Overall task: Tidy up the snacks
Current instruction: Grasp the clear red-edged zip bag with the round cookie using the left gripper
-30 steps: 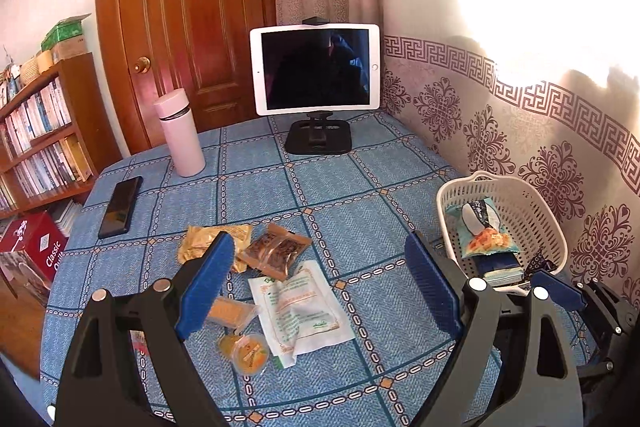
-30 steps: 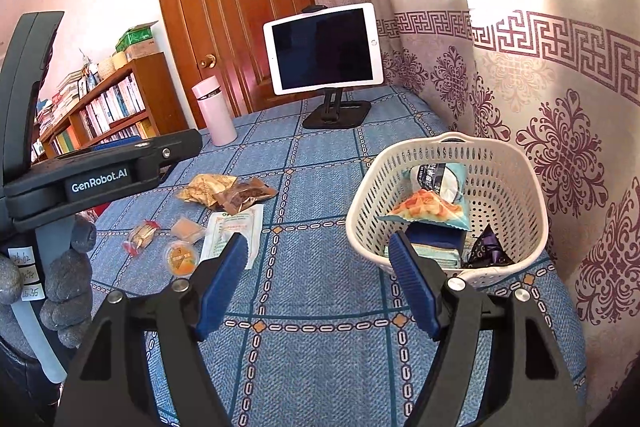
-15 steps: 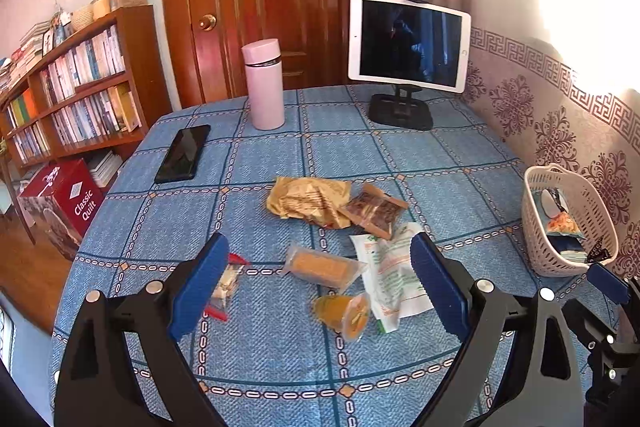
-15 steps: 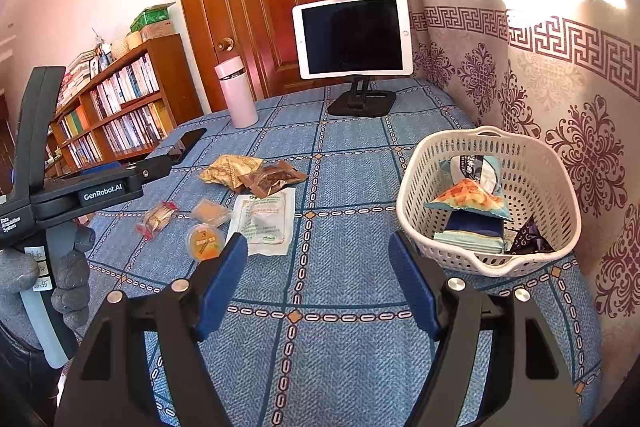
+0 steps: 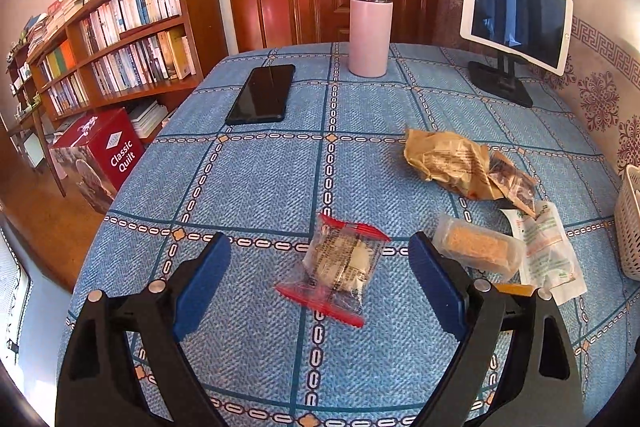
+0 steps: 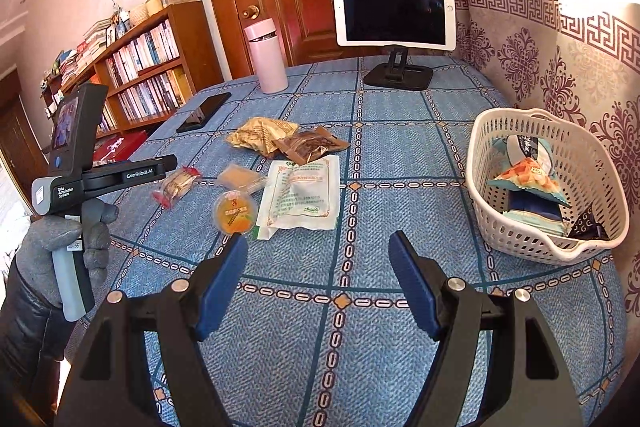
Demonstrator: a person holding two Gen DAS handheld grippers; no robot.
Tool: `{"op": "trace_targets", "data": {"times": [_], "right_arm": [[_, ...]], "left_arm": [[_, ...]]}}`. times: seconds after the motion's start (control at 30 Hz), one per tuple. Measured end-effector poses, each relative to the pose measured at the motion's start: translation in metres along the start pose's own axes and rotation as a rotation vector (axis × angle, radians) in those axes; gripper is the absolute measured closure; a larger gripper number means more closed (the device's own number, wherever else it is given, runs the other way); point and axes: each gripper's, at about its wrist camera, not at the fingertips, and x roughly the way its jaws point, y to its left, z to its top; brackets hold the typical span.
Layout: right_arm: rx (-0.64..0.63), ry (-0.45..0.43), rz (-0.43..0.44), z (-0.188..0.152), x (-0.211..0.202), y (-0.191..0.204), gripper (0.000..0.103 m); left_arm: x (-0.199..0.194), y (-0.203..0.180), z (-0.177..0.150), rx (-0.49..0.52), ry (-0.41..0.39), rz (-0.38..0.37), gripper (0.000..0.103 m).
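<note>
A clear packet with red edges [image 5: 340, 267] lies flat on the blue cloth between the fingers of my left gripper [image 5: 318, 239]. Its jaws are closing, but the pads stand clear of the packet. To the right lie a clear cracker pack [image 5: 476, 247], a white-green pouch [image 5: 548, 251], a crumpled yellow bag [image 5: 448, 159] and a brown packet [image 5: 514, 183]. An orange jelly cup [image 6: 234, 213] sits by the pouch [image 6: 304, 193]. My right gripper [image 6: 318, 237] hangs open over bare cloth, left of the white basket [image 6: 492, 227], which holds several snack bags.
At the back stand a pink flask [image 5: 370, 27] and a tablet on a stand [image 5: 516, 15]; a black phone [image 5: 262, 95] lies flat. The table edge drops off to the left, toward a bookshelf [image 5: 120, 35] and a red box [image 5: 100, 155]. The patterned wall runs behind the basket.
My left gripper swung left from the basket side, across the snacks, and sank toward the red-edged packet. The right gripper drifted a little; its jaws kept the same width.
</note>
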Motion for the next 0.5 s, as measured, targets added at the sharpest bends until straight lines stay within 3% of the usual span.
{"op": "trace_targets", "data": {"times": [0.33,0.5], "right_arm": [[0.011,0.064,0.018,-0.003,0.024,0.003,0.03],[0.02,0.095,0.027,-0.004,0.035,0.003,0.03]], "left_arm": [[0.036,0.003,-0.005,0.035,0.072,-0.057,0.017],[0.048,0.004,-0.008,0.01,0.106,-0.069,0.044]]}}
